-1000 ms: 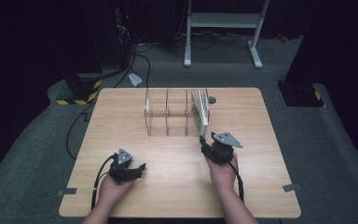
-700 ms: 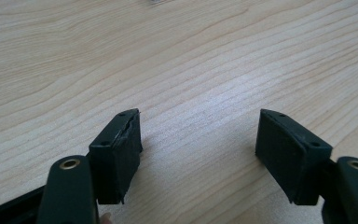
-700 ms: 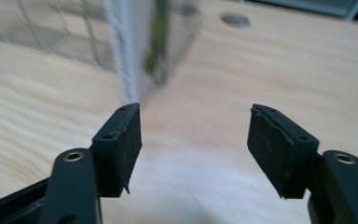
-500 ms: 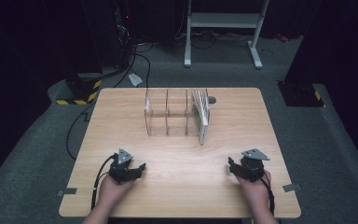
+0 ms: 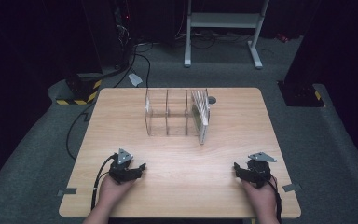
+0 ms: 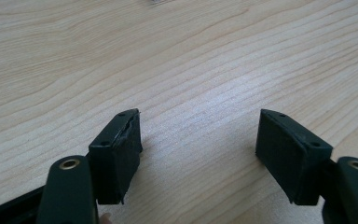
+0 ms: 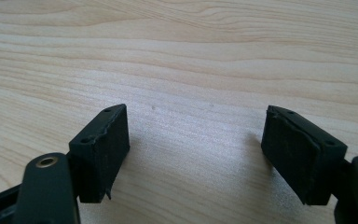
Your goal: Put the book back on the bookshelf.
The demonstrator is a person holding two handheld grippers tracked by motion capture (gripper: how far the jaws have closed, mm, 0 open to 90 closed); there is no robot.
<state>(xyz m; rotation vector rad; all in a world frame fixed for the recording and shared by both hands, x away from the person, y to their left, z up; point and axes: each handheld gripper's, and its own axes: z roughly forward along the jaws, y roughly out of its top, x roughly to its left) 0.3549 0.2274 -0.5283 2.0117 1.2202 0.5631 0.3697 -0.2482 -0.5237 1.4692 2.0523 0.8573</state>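
The left gripper [image 5: 140,167] rests low over the near left part of the wooden table [image 5: 233,135], held in the person's left hand [image 5: 112,192], with its jaws spread wide and nothing between them; in the left gripper view the same gripper [image 6: 198,135] shows two black pads well apart with only bare wood grain in the gap, the pad tips close to the tabletop, though whether they touch it cannot be told. The right gripper [image 5: 237,167] sits over the near right part of the table in the right hand [image 5: 261,198], a grey three-cornered plate on top, and its jaws are likewise wide open and hold nothing; in the right gripper view that gripper [image 7: 196,130] frames plain wood between two separated black pads. The two grippers are well apart from each other, one toward each near corner. Farther back, near the middle of the table, stands a clear divided rack [image 5: 168,113] with several upright compartments, and a set of thin white plates [image 5: 201,114] stands on edge in its rightmost end. No brand, label or writing can be read on the grippers, the rack or the table in any view.
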